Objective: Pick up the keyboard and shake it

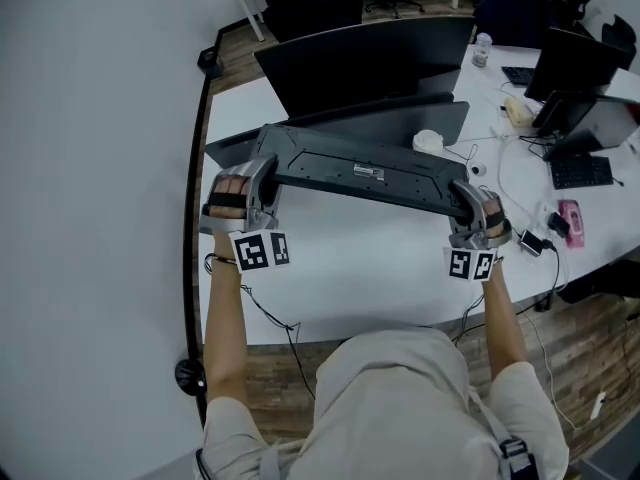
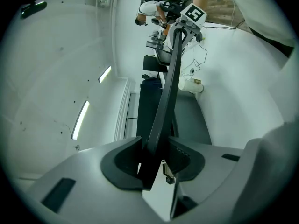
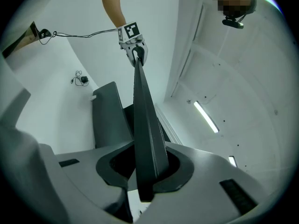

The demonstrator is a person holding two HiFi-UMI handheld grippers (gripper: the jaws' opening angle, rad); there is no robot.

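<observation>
I held the keyboard up off the white desk, in front of the dark monitor, with one end in each tool. My left gripper was clamped on the keyboard's left end and my right gripper on its right end. In each gripper view the pads pressed against both faces of the thin slab.

From the head view the keyboard was a long, black, flat body turned so that its underside faced me. That underside was plain moulded plastic with raised ridges along its length and a small pale label near the middle. No keys showed from there. It did not hang level in the picture: the left end sat higher and the right end lower.

In the left gripper view the keyboard ran edge-on away from the jaws as a narrow dark blade, reaching to the other gripper at its far end. In the right gripper view it looked the same, thin and slightly wedge-shaped, thicker along one long side.
</observation>
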